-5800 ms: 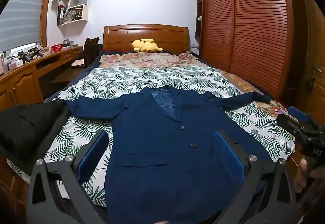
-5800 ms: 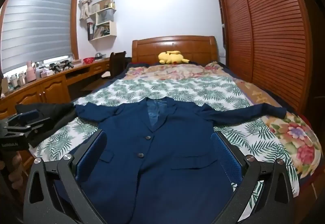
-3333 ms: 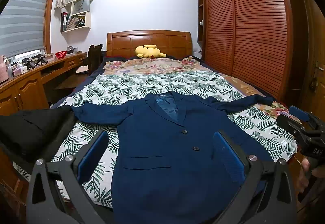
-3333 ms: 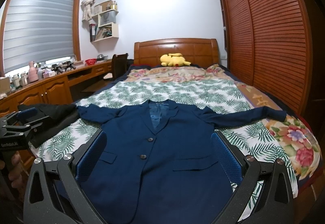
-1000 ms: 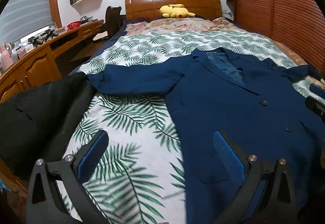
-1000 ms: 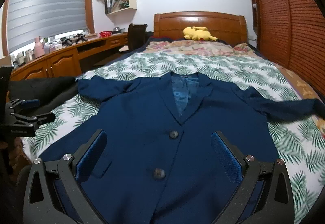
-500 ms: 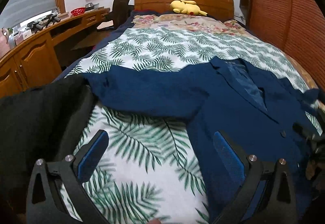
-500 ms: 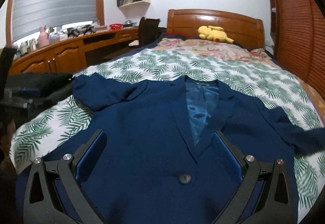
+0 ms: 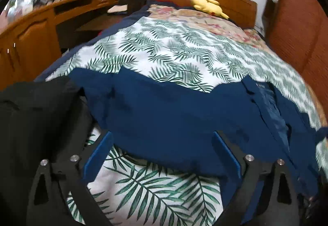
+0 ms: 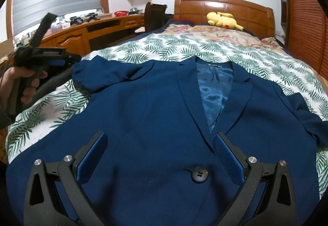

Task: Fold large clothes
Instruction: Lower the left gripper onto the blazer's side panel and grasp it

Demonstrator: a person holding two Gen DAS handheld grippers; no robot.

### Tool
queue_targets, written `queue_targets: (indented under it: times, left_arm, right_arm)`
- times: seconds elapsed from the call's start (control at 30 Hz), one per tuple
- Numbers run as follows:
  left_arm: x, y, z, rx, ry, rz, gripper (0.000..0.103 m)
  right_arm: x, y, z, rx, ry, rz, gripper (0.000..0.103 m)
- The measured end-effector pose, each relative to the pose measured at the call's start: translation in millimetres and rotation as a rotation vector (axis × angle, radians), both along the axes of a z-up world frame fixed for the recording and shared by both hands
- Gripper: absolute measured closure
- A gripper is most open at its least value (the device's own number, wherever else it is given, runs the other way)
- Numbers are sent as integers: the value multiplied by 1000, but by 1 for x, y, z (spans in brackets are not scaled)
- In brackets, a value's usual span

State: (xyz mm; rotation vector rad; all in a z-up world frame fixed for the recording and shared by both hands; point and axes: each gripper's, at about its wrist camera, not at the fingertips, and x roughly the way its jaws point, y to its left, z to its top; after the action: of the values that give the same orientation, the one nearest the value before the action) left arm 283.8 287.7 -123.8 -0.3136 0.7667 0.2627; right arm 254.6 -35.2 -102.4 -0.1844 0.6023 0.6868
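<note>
Two grippers are mine to report: my right gripper [image 10: 160,156] hangs released over the chest of the navy jacket [image 10: 155,115], a black button [image 10: 199,174] at about 5 o'clock between its pads. My left gripper [image 9: 162,156] is closing, its pads not yet pressing the jacket's sleeve [image 9: 143,99] lying between them. At 9 o'clock lies a black garment [image 9: 34,123]. The jacket lies flat on the leaf-print bedspread [image 10: 205,47]; at 12 o'clock, a yellow plush toy [image 10: 223,18] sits by the headboard [image 10: 221,5].
</note>
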Motion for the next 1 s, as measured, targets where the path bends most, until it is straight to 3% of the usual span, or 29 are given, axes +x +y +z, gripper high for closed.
queue_targets:
  times: [0.13, 0.27, 0.4, 0.47, 0.53, 0.6, 0.77, 0.87, 1.0]
  left_arm:
    - [0, 5, -16, -4, 47, 32, 19]
    - [8, 12, -35, -14, 105, 78, 20]
    - [17, 24, -50, -101, 123, 103, 21]
    - [19, 28, -53, -167, 109, 95, 42]
    - [19, 30, -55, -229, 80, 111, 78]
    - [20, 26, -54, -246, 62, 104, 98]
    - [25, -12, -26, -105, 26, 42, 103]
    - [20, -43, -5, -90, -8, -39, 103]
    - [5, -93, 18, -152, -43, -191, 103]
  right_arm:
    - [0, 2, -1, -6, -4, 3, 0]
    - [1, 3, -2, -10, -1, 3, 0]
    - [1, 2, -2, -11, -1, 3, 0]
    - [1, 2, -2, -10, -1, 3, 0]
    - [1, 2, -2, -10, -3, 3, 0]
    - [1, 3, -2, -12, -5, 3, 0]
    - [-1, 1, -2, -8, -10, -1, 0]
    - [-1, 0, -1, 0, -6, -5, 0]
    - [0, -2, -1, 7, 3, -7, 0]
